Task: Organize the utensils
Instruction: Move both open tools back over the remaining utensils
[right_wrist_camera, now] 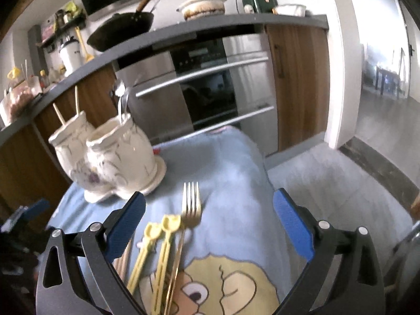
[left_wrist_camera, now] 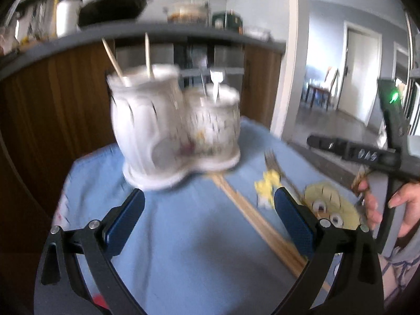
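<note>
Sorting is partly done: holder (right_wrist_camera: 113, 157) contains some chopsticks and cutlery. Fork (right_wrist_camera: 192, 204), yellow utensils (right_wrist_camera: 160, 249) and chopsticks (left_wrist_camera: 252, 218) lie on cloth (right_wrist_camera: 231, 162). Left gripper (left_wrist_camera: 210, 210) and right gripper (right_wrist_camera: 210, 212) released, empty.

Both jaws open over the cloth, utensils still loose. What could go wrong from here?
1. The gold fork, two yellow utensils and wooden chopsticks lie packed side by side; closing on one may drag or catch a neighbour.
2. They rest on a soft blue cloth, so the jaws may pinch fabric.
3. The white twin-cup holder already holds upright utensils, and a careless insert could knock them or tip it.
</note>
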Action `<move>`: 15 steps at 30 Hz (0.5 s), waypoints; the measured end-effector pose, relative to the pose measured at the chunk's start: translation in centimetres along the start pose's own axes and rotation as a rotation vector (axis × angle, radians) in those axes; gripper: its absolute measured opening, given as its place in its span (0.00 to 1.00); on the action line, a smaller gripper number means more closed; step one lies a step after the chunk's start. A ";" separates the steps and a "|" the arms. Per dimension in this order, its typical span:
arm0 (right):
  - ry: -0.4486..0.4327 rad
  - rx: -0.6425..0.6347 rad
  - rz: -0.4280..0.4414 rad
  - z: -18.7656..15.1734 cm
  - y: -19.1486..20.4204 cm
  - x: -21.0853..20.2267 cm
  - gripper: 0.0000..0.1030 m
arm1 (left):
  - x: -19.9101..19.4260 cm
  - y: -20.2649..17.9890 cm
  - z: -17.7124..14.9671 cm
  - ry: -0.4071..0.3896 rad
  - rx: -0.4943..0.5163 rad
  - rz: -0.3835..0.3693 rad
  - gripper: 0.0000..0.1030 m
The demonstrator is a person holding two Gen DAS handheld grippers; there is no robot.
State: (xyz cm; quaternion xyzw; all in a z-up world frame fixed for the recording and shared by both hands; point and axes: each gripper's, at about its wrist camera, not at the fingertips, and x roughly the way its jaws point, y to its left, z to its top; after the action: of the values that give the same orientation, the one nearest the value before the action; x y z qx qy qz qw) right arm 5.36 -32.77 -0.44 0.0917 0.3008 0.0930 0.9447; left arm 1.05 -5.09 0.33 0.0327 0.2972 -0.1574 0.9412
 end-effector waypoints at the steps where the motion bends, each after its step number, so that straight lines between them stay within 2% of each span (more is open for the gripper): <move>1: 0.002 -0.004 0.000 -0.1 0.0 0.0 0.94 | 0.7 -0.3 -0.4 0.043 0.001 -0.004 0.94; 5: 0.002 -0.014 0.002 -0.3 0.3 0.0 0.94 | 2.6 -1.4 -1.4 0.135 0.044 0.016 0.94; 10: 0.009 -0.028 0.005 -0.3 0.5 0.0 0.94 | 3.7 -2.4 -2.0 0.190 0.057 0.038 0.94; 15: 0.009 -0.056 -0.017 -0.3 0.7 0.1 0.94 | 4.4 -3.0 -2.2 0.224 0.048 0.063 0.87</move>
State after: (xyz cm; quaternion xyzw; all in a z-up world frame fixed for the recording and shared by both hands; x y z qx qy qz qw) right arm 5.15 -32.06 -0.53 0.0624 0.3033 0.0937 0.9462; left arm 2.31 -8.83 -3.87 0.0819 0.3953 -0.1302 0.9056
